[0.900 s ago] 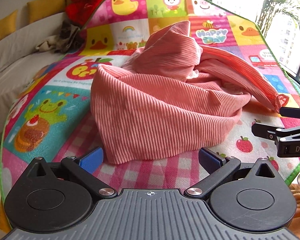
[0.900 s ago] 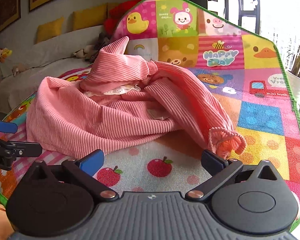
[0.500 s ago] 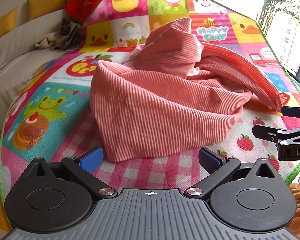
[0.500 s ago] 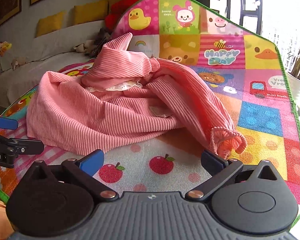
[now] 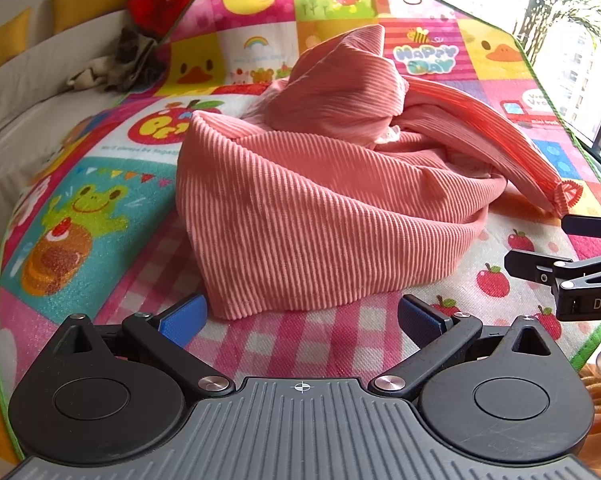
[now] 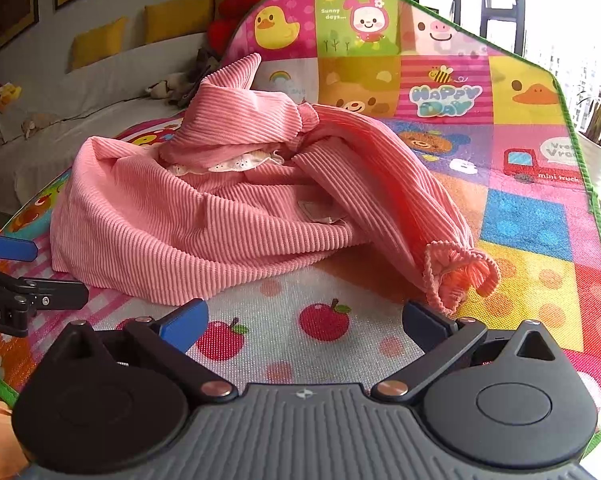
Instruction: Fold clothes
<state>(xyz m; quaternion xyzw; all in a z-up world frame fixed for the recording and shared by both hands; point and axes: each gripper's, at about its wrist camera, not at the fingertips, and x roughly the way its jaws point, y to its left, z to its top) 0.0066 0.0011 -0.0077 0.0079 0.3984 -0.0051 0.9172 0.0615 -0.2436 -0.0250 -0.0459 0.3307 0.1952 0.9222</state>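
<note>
A crumpled pink ribbed garment lay heaped in the middle of the frame on a colourful cartoon play mat. The left gripper sat at lower centre, jaws spread wide and empty, just short of the garment's hem. The right gripper, likewise released, sat near the frilled sleeve cuff at lower right.

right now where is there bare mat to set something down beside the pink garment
Free: the apple-print strip between the right tool and the garment, and the blue and yellow squares past the cuff. The mat's middle is crowded.
</note>
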